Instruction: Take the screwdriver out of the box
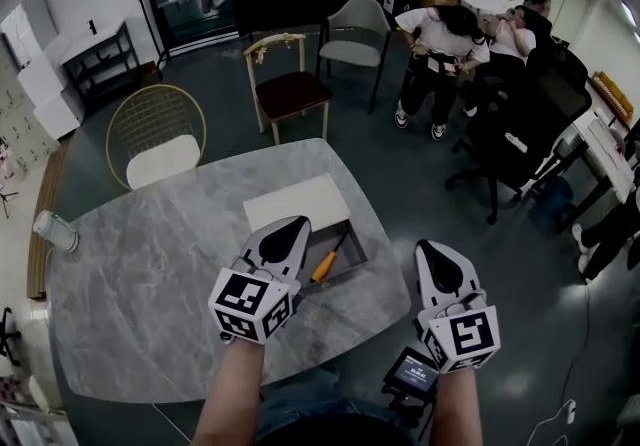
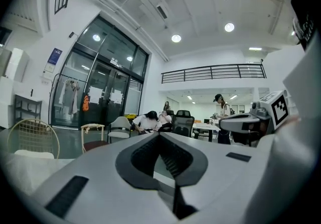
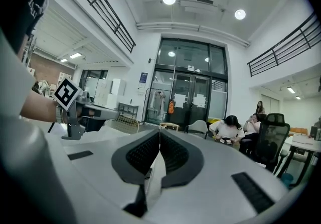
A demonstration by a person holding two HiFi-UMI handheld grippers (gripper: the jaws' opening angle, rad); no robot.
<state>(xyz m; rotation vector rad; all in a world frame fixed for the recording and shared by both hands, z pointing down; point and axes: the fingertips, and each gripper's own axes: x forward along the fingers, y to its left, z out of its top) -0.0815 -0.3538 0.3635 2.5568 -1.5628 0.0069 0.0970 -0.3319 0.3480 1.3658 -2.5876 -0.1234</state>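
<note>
screwdriver point(image 1: 327, 262) is lying in the box point(image 1: 357, 252), orange handle near-left, shaft pointing far-right. left gripper point(image 1: 298, 224), jaws closed and empty, is hovering just left of it. right gripper point(image 1: 424, 246), likewise closed and empty, is sitting farther off to the right.

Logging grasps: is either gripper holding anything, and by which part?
Nothing held: left gripper and right gripper are shut, empty; screwdriver lies in the box.

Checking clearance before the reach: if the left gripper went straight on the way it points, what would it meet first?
Nothing close. The left gripper points level above the box, so the way looks free across the table; beyond it, probably the seated person, though depth is unclear.
</note>
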